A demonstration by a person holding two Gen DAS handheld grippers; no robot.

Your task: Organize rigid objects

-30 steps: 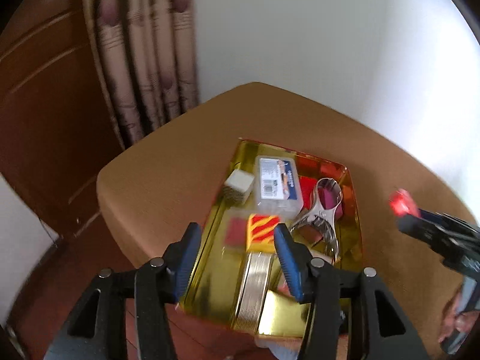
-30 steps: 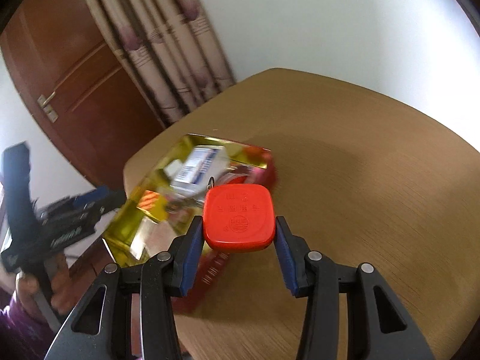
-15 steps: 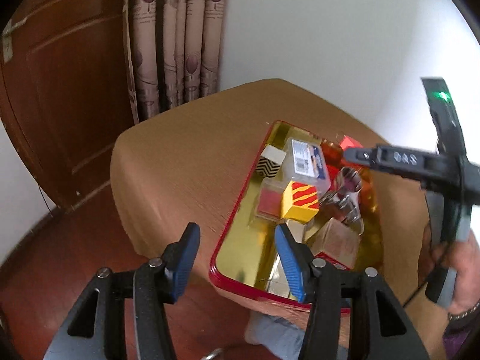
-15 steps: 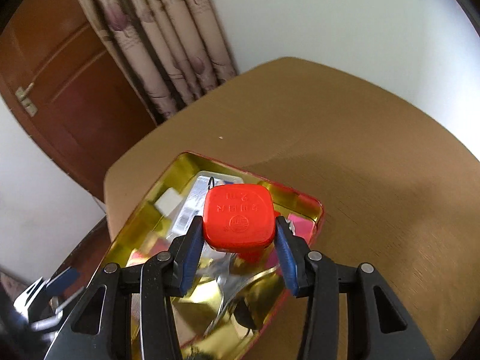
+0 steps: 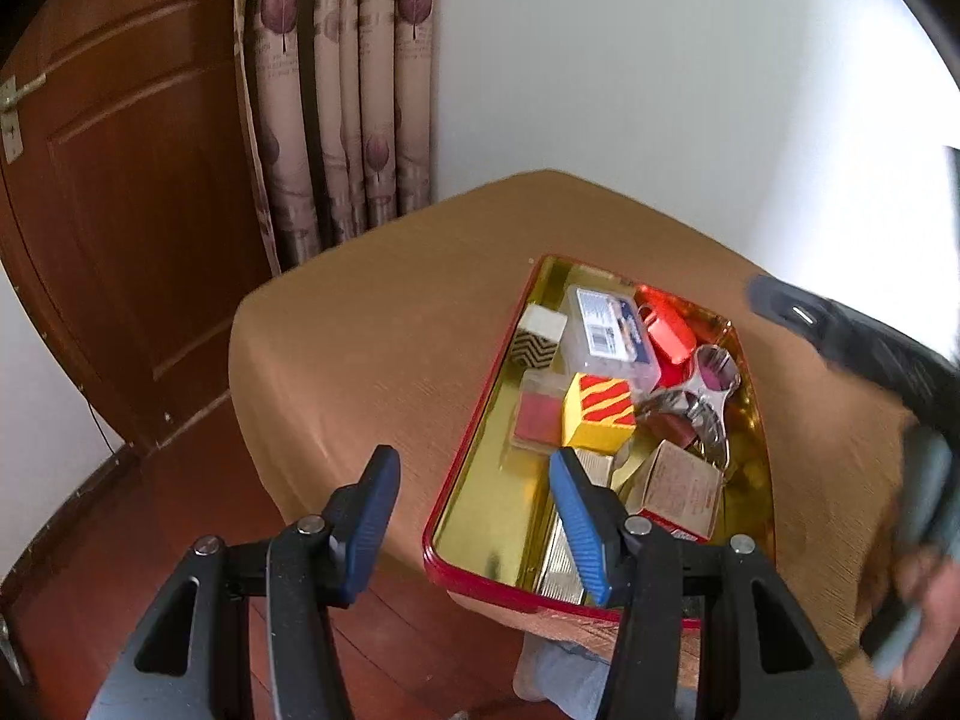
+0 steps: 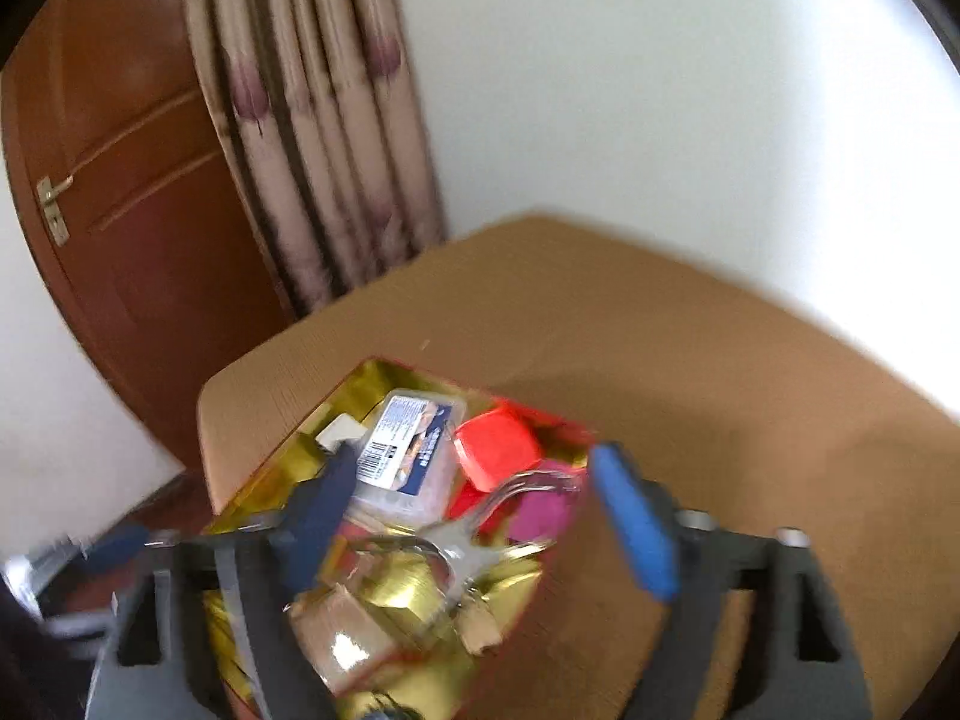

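A red-rimmed gold tray (image 5: 480,480) (image 6: 366,375) sits on the brown table. The red square box (image 5: 669,330) (image 6: 495,447) lies in the tray's far end beside a clear plastic case (image 5: 609,330) (image 6: 408,444). A yellow-and-red block (image 5: 600,414), a chevron cube (image 5: 537,339), metal tongs (image 5: 702,396) and a cardboard box (image 5: 678,495) also lie inside. My left gripper (image 5: 474,516) is open and empty at the tray's near left edge. My right gripper (image 6: 480,516) is open and empty above the tray; it shows blurred in the left wrist view (image 5: 852,348).
The brown table (image 5: 384,354) (image 6: 750,420) extends around the tray. A wooden door (image 5: 120,210) and a curtain (image 5: 342,108) stand behind it at the left, a white wall at the right. Red-brown floor (image 5: 90,540) lies below the table's near edge.
My right gripper has opened and let go of the red square box, which now lies in the tray. The right gripper has pulled back. The left gripper has shifted slightly left.
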